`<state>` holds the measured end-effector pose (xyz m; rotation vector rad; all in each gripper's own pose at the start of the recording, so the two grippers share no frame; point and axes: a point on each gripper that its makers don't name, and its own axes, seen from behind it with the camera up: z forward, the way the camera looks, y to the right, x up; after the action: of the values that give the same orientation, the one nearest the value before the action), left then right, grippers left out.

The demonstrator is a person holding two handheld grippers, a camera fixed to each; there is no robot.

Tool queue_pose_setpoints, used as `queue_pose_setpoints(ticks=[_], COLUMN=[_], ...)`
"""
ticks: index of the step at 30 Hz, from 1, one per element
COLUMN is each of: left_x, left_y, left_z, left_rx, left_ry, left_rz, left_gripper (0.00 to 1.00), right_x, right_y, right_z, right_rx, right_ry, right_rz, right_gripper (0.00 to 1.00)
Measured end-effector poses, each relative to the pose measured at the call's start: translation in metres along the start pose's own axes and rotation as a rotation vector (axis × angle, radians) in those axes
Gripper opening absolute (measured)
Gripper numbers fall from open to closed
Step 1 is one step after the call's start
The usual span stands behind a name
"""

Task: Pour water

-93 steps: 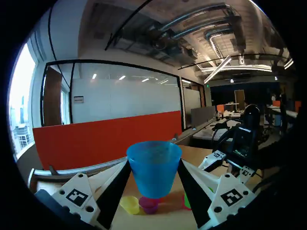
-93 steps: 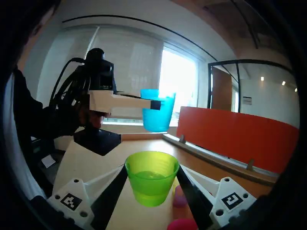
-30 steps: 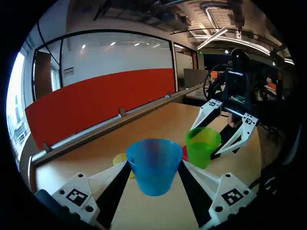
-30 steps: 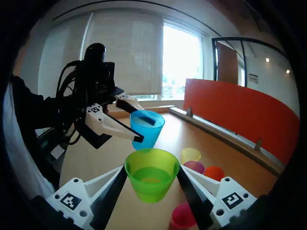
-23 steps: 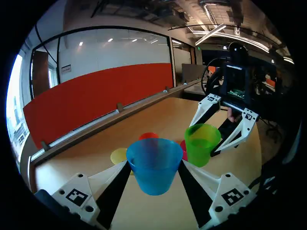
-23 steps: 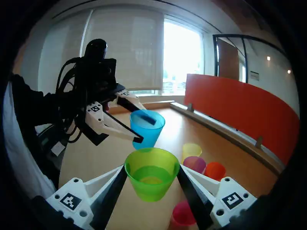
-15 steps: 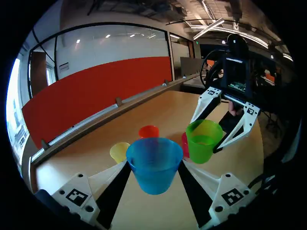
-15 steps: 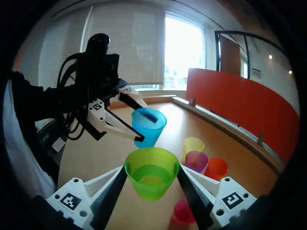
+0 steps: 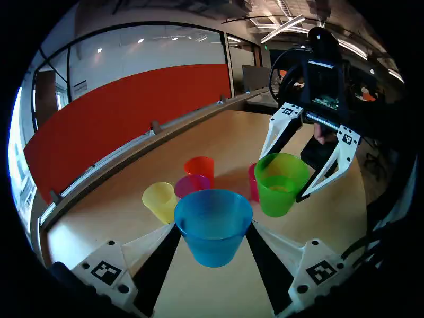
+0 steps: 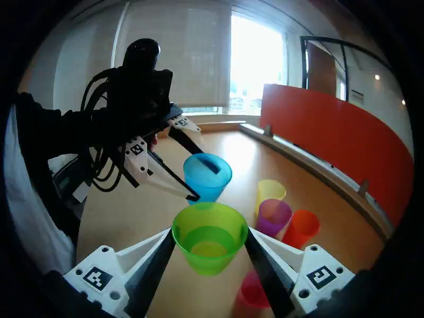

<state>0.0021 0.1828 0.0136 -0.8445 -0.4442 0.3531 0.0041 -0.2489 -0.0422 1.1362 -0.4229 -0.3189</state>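
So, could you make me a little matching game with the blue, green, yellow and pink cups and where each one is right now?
Cups:
1. blue cup
2. green cup
3. yellow cup
4. pink cup

Places:
A. on the table, beside the purple cup
B. between the right gripper fingers, liquid inside
C. on the table, partly hidden behind the green cup in the left gripper view
D. between the left gripper fingers

Pairs: 1-D, 2-B, 3-A, 4-C.
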Motion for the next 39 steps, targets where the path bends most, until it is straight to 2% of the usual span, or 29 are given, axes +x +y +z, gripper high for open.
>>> queue_pose_setpoints(ticks=[17, 27, 39], left_x=[-0.026, -0.037, -0.049], left_y=[0.004, 0.005, 0.006], left_z=[0.021, 0.032, 0.044], left_rx=[-0.044, -0.068, -0.089], left_ry=[-0.077, -0.102, -0.136], left_rz=[0.035, 0.032, 0.052], left_gripper=[0.84, 0.84, 0.84], right_x=[-0.023, -0.035, -0.046], right_y=[0.002, 0.003, 0.005], right_z=[0.011, 0.017, 0.022], right_rx=[0.021, 0.032, 0.046], right_ry=[-0.067, -0.104, -0.148], right_rz=[-0.013, -0.021, -0.034], right_gripper=[0.92, 0.92, 0.92])
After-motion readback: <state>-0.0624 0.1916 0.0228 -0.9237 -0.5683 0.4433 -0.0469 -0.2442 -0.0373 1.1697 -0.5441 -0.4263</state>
